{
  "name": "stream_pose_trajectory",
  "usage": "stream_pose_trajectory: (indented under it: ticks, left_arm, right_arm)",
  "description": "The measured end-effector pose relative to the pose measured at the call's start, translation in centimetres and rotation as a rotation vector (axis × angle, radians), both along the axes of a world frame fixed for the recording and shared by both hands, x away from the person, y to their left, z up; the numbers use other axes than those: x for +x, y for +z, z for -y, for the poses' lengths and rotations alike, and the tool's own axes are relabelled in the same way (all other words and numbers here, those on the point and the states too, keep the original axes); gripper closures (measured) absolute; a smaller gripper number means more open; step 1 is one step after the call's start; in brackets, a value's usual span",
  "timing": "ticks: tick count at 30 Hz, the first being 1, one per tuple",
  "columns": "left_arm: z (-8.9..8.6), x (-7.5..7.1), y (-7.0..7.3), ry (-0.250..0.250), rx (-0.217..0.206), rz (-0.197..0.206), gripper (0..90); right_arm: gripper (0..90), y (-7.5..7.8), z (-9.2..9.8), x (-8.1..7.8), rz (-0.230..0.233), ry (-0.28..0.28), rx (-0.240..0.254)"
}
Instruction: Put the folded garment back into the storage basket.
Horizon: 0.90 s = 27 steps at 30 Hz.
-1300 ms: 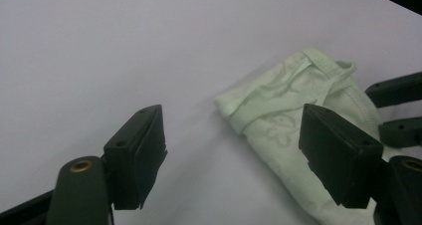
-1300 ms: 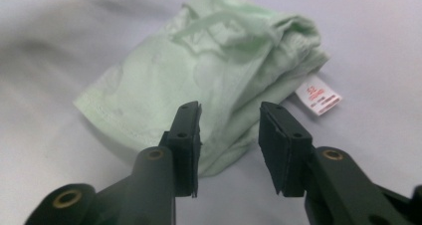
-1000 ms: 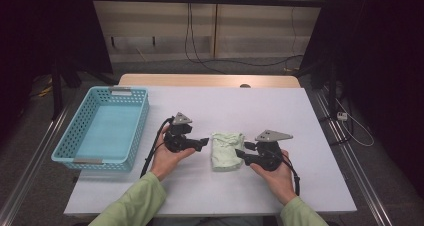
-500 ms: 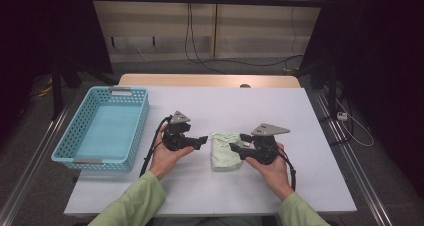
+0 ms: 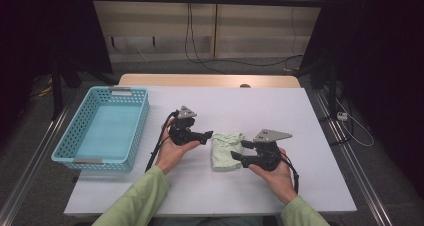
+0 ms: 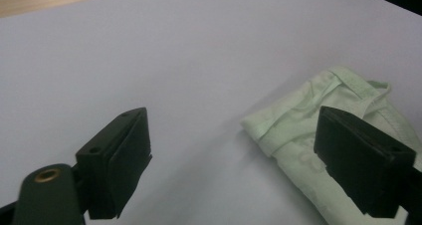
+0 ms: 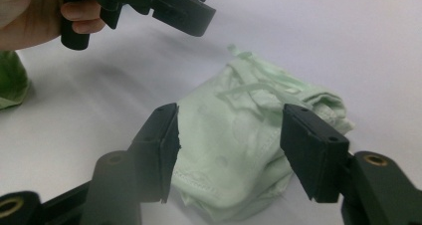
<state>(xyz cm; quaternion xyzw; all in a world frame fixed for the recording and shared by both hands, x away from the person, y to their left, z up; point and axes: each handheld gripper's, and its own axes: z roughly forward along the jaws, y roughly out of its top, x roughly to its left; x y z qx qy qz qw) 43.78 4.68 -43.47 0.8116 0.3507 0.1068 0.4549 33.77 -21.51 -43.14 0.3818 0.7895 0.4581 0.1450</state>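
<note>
A folded pale green cloth (image 5: 226,151) is lying near the middle of the white surface (image 5: 250,111), between the two hands. The left hand-held gripper (image 5: 206,134) is being held just beside the cloth's left edge, its jaws spread wide with nothing gripped between them. The right hand-held gripper (image 5: 239,151) is being held at the cloth's right edge, its jaws likewise parted and empty, with the cloth seen beyond them. A light blue basket (image 5: 137,131) is standing at the left of the surface, well apart from the cloth. No writing or label can be read on anything.
</note>
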Motion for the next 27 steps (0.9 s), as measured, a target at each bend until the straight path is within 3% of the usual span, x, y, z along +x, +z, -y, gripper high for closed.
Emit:
stream_pose_trajectory:
  ticks: [8,15,17,21,27]
  left_arm:
    - [0.6,0.7,-0.5,-0.009,0.009,-0.015,12.7]
    - [1.1,1.3,-0.4,-0.026,0.045,0.009,16.6]
    - [1.3,1.8,-0.3,-0.019,0.017,-0.015,17.1]
    - [1.7,2.6,-0.2,-0.01,0.025,-0.037,23.9]
    - [2.5,3.1,-0.8,-0.028,-0.001,-0.109,44.2]
  right_arm:
    - [34.0,-0.6,-0.4,0.0,-0.045,0.055,-0.028]
    - [35.5,-1.2,-0.3,-0.8,-0.062,0.098,-0.059]
    - [38.1,-1.2,-0.2,-1.0,-0.059,0.105,-0.067]
    - [40.5,-1.5,-0.4,-1.3,-0.057,0.125,-0.079]
    - [45.2,-1.8,-1.0,-1.1,-0.056,0.165,-0.107]
